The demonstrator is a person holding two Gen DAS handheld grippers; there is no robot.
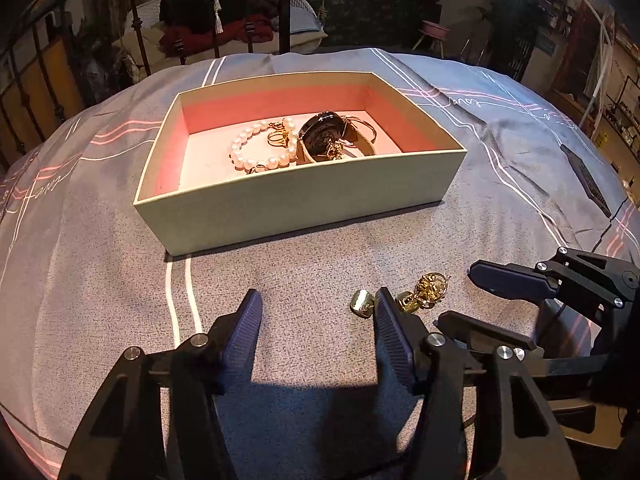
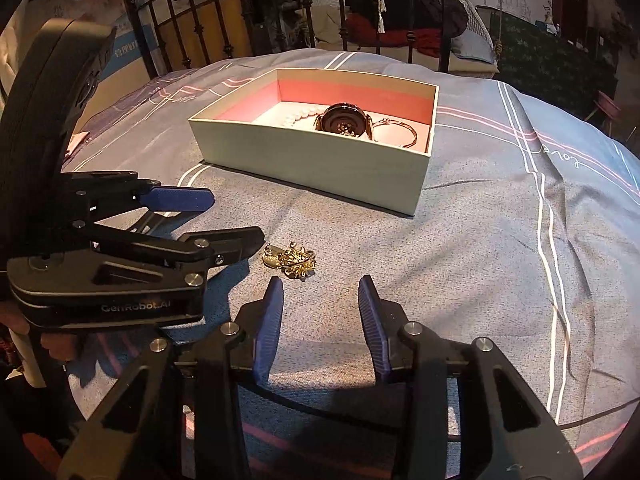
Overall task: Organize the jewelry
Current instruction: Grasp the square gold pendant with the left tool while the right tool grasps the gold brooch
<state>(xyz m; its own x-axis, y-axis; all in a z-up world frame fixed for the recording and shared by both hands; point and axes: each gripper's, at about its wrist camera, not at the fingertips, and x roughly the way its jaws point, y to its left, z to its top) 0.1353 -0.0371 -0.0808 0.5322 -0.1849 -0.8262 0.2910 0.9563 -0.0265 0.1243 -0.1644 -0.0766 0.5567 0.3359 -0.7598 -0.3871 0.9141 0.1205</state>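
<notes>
- An open box [image 1: 296, 200] is set on the bed [image 1: 312, 264], toward its far edge; a pearl bracelet [image 1: 260, 148], a watch [image 1: 324, 136] and a bangle [image 2: 400, 132] are held inside.
- Gold earrings [image 1: 424, 292] are left on the cover, nearer than the box's front wall.
- The left gripper [image 1: 318, 308] is held with fingers wide, empty, one finger just beside the earrings.
- The right gripper [image 2: 320, 300] is held with fingers wide, empty, near the earrings.

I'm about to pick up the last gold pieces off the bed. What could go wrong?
The gold earrings lie tangled on the soft bedspread, so a pinch may lift only some or catch fabric. The left gripper and right gripper, both open, crowd the pile and could collide.
</notes>
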